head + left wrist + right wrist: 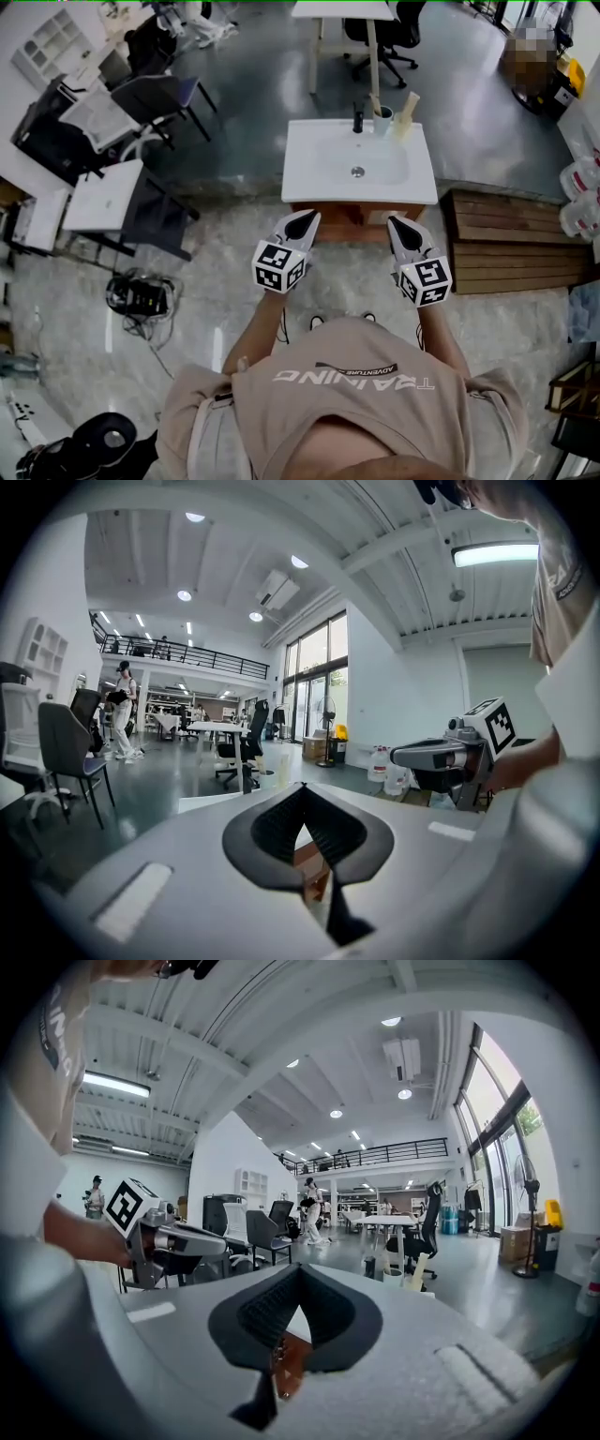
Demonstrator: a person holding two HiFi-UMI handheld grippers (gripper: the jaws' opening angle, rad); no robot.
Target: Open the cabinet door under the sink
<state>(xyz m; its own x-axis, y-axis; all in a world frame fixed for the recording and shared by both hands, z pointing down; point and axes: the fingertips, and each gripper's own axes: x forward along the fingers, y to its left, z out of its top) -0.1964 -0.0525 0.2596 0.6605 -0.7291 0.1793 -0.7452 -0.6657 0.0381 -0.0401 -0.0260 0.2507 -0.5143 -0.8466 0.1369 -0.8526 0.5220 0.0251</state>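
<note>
While squared up in front of the white sink (359, 161), starting at the far left: side desk (103, 195) and office chair (155, 94), well apart from the action and no part of it. Moving in to the left gripper (302, 223), held up around counter height, aimed forward and a touch inward. Fingers (272, 827) pressed together at the tips with nothing pinched between, only a sliver of brown wood glimpsed through the gap lower down. Looks like a carrying pose, not a grasp. On to the middle: cabinet (361, 214) tucked directly beneath the basin, just a thin brown strip under the white rim from above. Door face and handle hidden by the overhang, so no telling the hinge side. Nothing gripping it, so the task is judged to be at its very start. Across to the right gripper (405, 225), mirroring its partner and level with it, both short of the wood. Fingers (328, 1312) likewise closed tip to tip on nothing, brown panel peeking through beneath. Probably held high and symmetrical to line up on the unit before dropping low. Next, by the look of it: lowering one gripper below the rim, parting its fingers, finding the door edge or handle. Far right, a slatted wooden platform (511, 242) just beside the unit, worth minding for a door swinging that way.
</note>
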